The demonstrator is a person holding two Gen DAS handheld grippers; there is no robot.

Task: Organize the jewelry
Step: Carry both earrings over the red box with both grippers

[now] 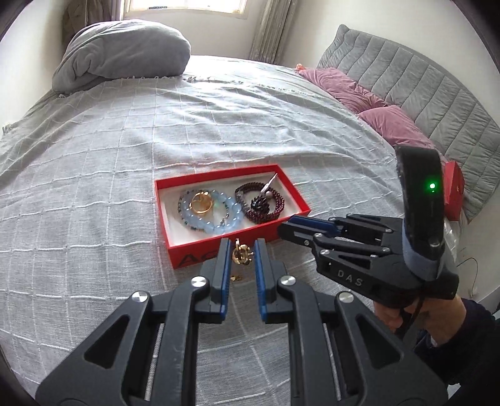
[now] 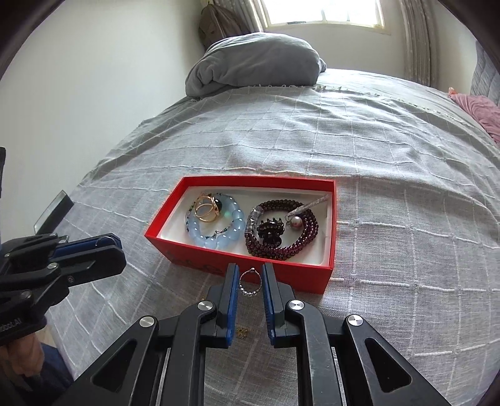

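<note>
While the red box [image 2: 240, 254] sits on the grey checked bedspread [image 2: 375, 162], its white-lined inside holds a pale blue bead bracelet [image 2: 215, 231] with a gold ring [image 2: 207, 207] lying on it at one end, and a coil of dark red beads [image 2: 281, 237] at the other. On that coil rest a small black claw clip [image 2: 271, 232] and a pearl-headed pin [image 2: 297, 222]. Just outside the near wall, a thin silver ring with tiny beads [image 2: 249, 282] lies on the bedspread between the fingers of the right gripper [image 2: 249, 278], whose jaws are narrowly parted and not touching it. Now the other side: a gold ornament [image 1: 242, 253] lies on the bedspread just in front of the box, framed by the left gripper [image 1: 242, 250], jaws also parted and clear of it. A small gold piece [image 1: 236, 277] lies on the bedspread nearer that gripper's base. In the left wrist view the right gripper reaches in from the right, a green light [image 1: 432, 186] glowing on its upright part. Farther out, a rolled grey duvet [image 2: 256, 62] lies at the far side of the bed below the window [image 2: 325, 12], pink pillows [image 1: 359, 93] lean on the grey quilted headboard [image 1: 422, 84], and another red object [image 1: 453, 190] sits by the headboard.
</note>
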